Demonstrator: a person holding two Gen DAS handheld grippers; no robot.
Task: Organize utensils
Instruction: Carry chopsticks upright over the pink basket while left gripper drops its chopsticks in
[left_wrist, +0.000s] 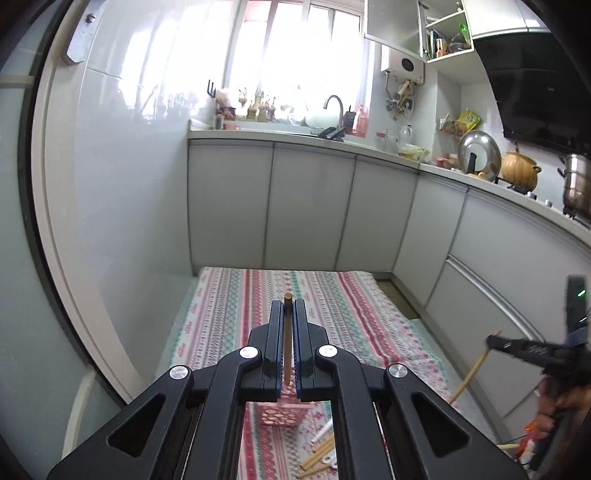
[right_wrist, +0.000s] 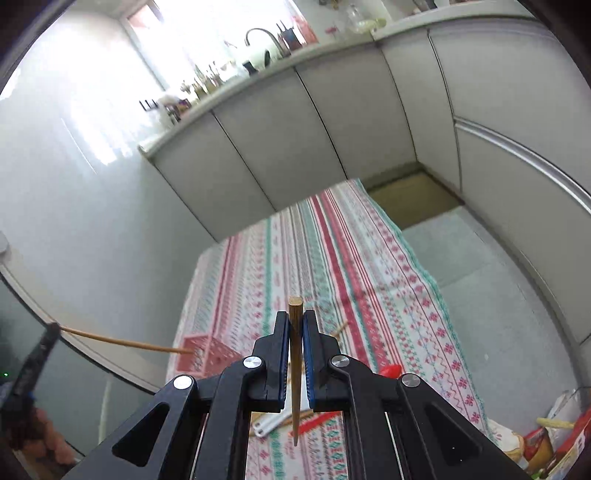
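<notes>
Over the table: each chopstick was held upright.
Left gripper (left_wrist: 289, 306): clamped on a chopstick (left_wrist: 287, 339).
Right gripper (right_wrist: 295, 317): clamped on another chopstick (right_wrist: 295, 365).
Advice: tips should be lowered straight into the pink basket (right_wrist: 207, 354).

Both cameras ride the hand-held tools, looking forward past their jaws. The left view faces the window, fairly level; the right tilts down, rolled. Both share the striped tablecloth (left_wrist: 332, 295) and pink basket (right_wrist: 210, 354).

Left tool (left_wrist: 289, 310) clamping brown chopstick (left_wrist: 287, 332), pink basket (left_wrist: 282, 415) below, patterned tablecloth (left_wrist: 229, 306)
</notes>
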